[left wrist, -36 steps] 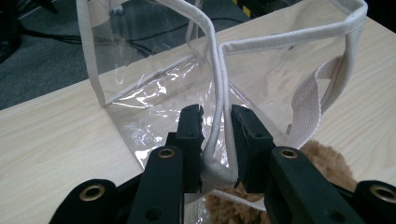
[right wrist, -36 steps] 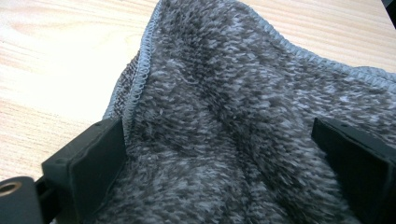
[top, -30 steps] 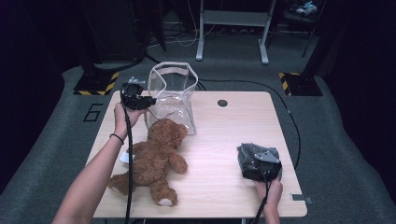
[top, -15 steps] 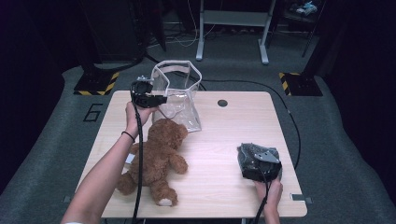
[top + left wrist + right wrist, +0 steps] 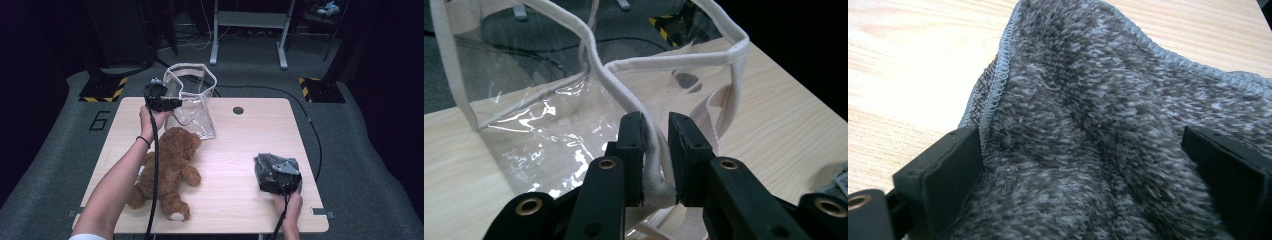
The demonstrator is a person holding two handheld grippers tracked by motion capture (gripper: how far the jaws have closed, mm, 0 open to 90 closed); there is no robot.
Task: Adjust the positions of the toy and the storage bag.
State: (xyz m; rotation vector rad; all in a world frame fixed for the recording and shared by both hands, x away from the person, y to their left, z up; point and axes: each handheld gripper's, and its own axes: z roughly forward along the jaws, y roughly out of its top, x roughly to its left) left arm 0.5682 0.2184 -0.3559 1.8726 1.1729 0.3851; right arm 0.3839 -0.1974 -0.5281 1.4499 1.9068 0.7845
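A clear plastic bag (image 5: 194,102) with white trim stands open at the back of the table. My left gripper (image 5: 169,103) is at its left rim. In the left gripper view the jaws (image 5: 655,122) are shut on a fold of the white trim (image 5: 659,165), and the bag's clear wall (image 5: 549,125) lies beyond. A brown teddy bear (image 5: 167,165) lies on its back in front of the bag. My right gripper (image 5: 272,172) rests at the front right on a grey fuzzy cloth (image 5: 1088,90). Its jaws (image 5: 1083,145) stand wide apart with the cloth between them.
The light wooden table (image 5: 240,140) has a small dark round hole (image 5: 238,110) at the back. A metal stand's legs (image 5: 250,30) and yellow-black marked floor plates (image 5: 102,90) sit beyond the table's far edge.
The left hand has moved its gripper to the right, closer in over the bag's left rim. The right hand and its gripper have kept still.
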